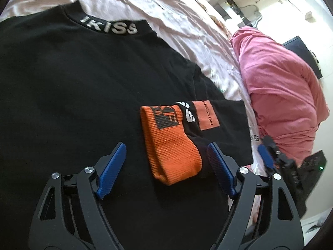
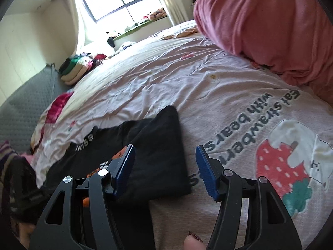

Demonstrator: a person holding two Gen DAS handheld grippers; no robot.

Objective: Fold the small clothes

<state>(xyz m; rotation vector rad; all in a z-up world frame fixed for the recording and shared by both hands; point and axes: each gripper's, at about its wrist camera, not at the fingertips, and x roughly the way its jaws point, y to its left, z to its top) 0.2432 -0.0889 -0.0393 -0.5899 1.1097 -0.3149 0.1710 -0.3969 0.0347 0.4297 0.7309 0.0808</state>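
A black sweater (image 1: 72, 83) with white collar lettering (image 1: 108, 26) lies flat on the bed. One sleeve is folded across its body and ends in a ribbed orange cuff (image 1: 172, 145) beside an orange patch (image 1: 207, 115). My left gripper (image 1: 166, 145) is open. Its blue pads (image 1: 112, 166) stand either side of the cuff without touching it. In the right wrist view the sweater's folded black edge (image 2: 164, 125) lies under my right gripper (image 2: 165, 148), which is open with nothing gripped. One blue finger of the right gripper (image 1: 265, 156) shows at the right of the left wrist view.
The bed has a wrinkled pale pink sheet (image 2: 166, 73) with a strawberry print (image 2: 281, 162). A bulky pink bundle of bedding (image 2: 260, 20) fills the far right. A stack of folded clothes (image 2: 81, 66) sits at the far edge, with grey floor mat (image 2: 27, 95) beyond.
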